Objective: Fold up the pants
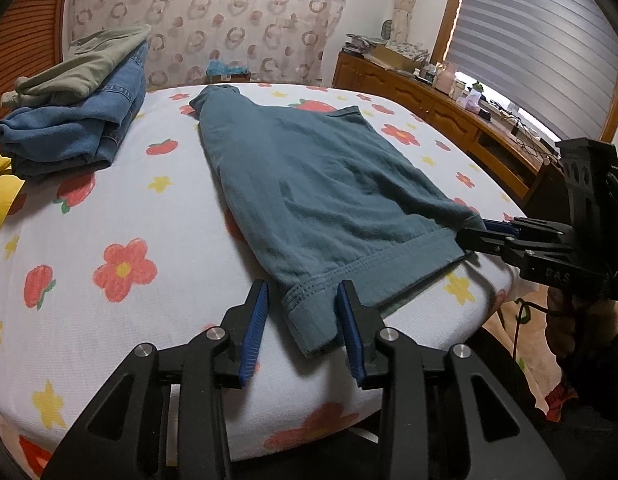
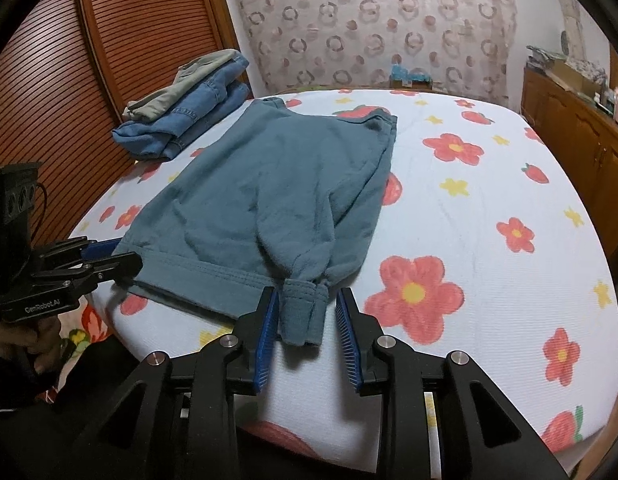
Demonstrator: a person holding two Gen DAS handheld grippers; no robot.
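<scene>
Teal pants [image 1: 309, 184] lie folded on a flowered bed sheet [image 1: 109, 208], hem edge toward me. In the left wrist view my left gripper [image 1: 303, 296] is open, its blue pads standing either side of the near left hem corner [image 1: 309, 320] without squeezing it. My right gripper [image 1: 469, 236] reaches the right hem corner from the side. In the right wrist view the pants [image 2: 269, 184] spread ahead, and my right gripper [image 2: 307, 300] is open around a bunched hem corner [image 2: 301, 312], with a gap on the right side. The left gripper [image 2: 125, 260] rests at the other hem corner.
Folded blue jeans with an olive garment on top [image 1: 69, 128] [image 2: 189, 116] sit at the bed's far left. A wooden dresser [image 1: 429, 96] runs along the right, a louvred wooden door [image 2: 69, 80] along the left. The bed's near edge is just below both grippers.
</scene>
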